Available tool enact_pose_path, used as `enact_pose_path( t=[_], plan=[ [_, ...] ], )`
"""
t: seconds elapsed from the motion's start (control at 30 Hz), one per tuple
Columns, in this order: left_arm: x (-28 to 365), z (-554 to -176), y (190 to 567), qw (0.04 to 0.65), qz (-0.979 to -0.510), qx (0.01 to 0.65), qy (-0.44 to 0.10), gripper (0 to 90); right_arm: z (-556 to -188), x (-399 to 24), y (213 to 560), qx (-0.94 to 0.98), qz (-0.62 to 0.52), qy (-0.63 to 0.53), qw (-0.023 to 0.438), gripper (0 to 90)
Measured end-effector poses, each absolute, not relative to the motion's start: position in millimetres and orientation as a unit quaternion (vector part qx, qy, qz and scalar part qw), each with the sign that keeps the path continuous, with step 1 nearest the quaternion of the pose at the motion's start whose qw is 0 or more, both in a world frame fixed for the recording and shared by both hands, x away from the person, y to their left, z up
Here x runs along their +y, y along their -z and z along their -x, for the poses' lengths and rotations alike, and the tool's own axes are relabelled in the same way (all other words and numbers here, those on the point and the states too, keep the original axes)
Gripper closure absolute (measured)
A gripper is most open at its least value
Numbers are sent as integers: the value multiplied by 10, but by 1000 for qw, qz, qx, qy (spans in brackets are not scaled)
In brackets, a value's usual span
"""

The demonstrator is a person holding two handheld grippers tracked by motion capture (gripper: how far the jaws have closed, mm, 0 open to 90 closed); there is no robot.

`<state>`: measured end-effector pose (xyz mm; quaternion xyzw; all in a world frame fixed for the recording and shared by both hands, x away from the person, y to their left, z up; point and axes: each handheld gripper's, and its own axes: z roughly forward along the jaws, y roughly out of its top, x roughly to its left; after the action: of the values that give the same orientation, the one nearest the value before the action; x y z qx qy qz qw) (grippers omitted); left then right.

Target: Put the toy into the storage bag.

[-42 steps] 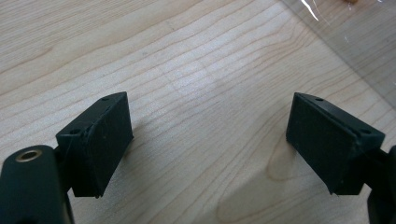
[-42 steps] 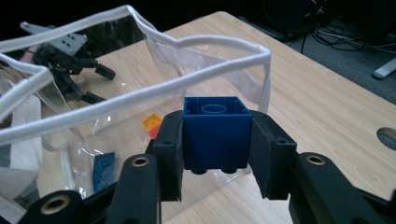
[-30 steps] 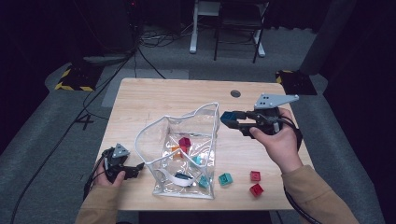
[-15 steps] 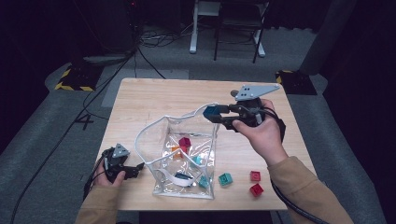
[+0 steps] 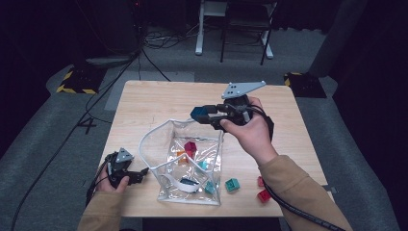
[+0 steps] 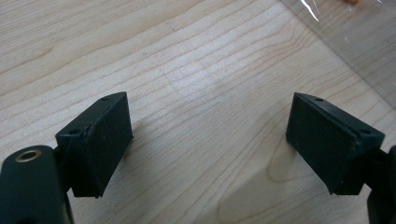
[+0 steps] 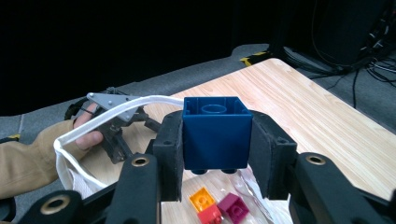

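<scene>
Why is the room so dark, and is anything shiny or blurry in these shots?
High view: the table is lit, surroundings near black, white glints on the clear bag. Right gripper view: blue block sharp, background dark. Left gripper view: wood evenly lit, bag corner glares.

Bag (image 5: 185,166) at the middle of the surface (image 5: 159,103), bricks inside it, three more bricks (image 5: 232,185) on the surface to its right, left tongs (image 5: 139,174) beside its left edge, right tongs (image 5: 204,114) with a brick (image 7: 216,131) above its far rim

Blue brick (image 7: 215,132), studs down, above clear bag (image 5: 185,166)
</scene>
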<state>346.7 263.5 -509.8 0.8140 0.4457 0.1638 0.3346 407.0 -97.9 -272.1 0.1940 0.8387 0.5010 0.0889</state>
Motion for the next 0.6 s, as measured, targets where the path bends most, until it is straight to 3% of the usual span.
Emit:
enact_pose_path(
  t=[0.6],
  plan=[
    [2634,-3467,5099,335,-814,446,-163,147,-4092,-608,2985,856,-184,-479,55,589]
  ],
)
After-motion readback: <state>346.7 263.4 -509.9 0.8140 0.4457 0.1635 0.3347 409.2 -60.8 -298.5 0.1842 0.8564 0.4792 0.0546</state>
